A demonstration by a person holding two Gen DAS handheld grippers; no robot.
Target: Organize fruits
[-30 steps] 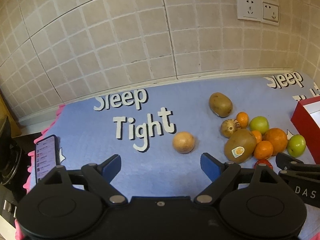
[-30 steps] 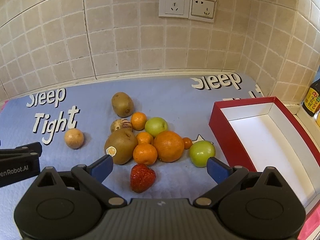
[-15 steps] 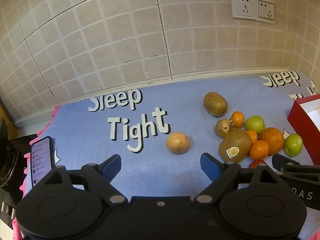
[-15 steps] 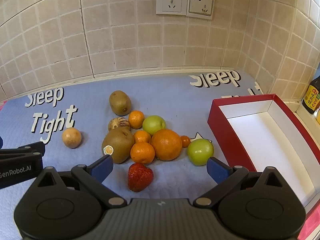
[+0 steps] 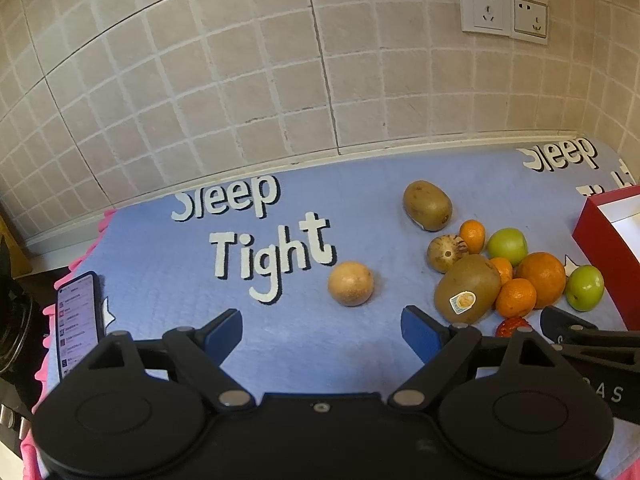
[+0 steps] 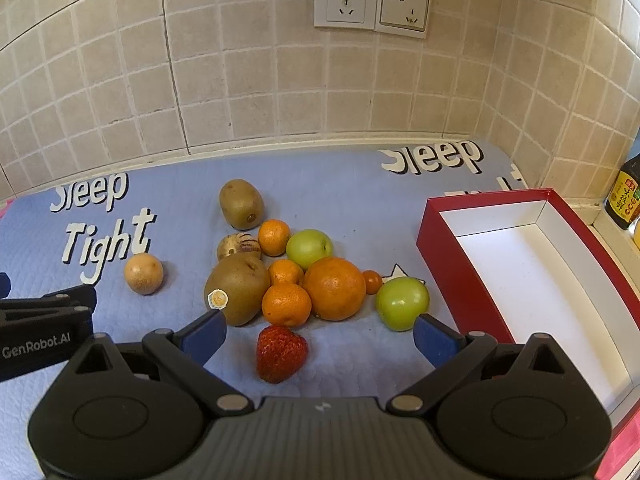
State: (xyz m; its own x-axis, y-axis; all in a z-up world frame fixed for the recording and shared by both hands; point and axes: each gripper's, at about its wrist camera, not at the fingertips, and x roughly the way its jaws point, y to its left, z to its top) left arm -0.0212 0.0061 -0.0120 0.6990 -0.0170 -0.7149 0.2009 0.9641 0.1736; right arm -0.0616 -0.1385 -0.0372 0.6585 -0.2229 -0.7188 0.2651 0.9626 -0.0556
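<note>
A pile of fruit lies on the blue mat (image 6: 340, 192): two kiwis (image 6: 237, 289), a big orange (image 6: 334, 288), small tangerines (image 6: 286, 305), two green apples (image 6: 401, 302), a striped melon (image 6: 238, 245) and a strawberry (image 6: 281, 353). A tan round fruit (image 5: 350, 283) lies apart to the left. An empty red box (image 6: 444, 256) with a white inside stands to the right. My left gripper (image 5: 321, 330) is open and empty just short of the tan fruit. My right gripper (image 6: 318, 336) is open and empty, with the strawberry between its fingers.
A phone (image 5: 77, 318) lies at the mat's left edge. A tiled wall with sockets (image 6: 370, 6) closes the back. A dark sauce bottle (image 6: 625, 193) stands on the ledge right of the box. The left gripper's side (image 6: 44, 320) shows at the right view's left edge.
Both grippers have crept slightly forward toward the fruit. Both stay open and empty. No fruit has moved.
</note>
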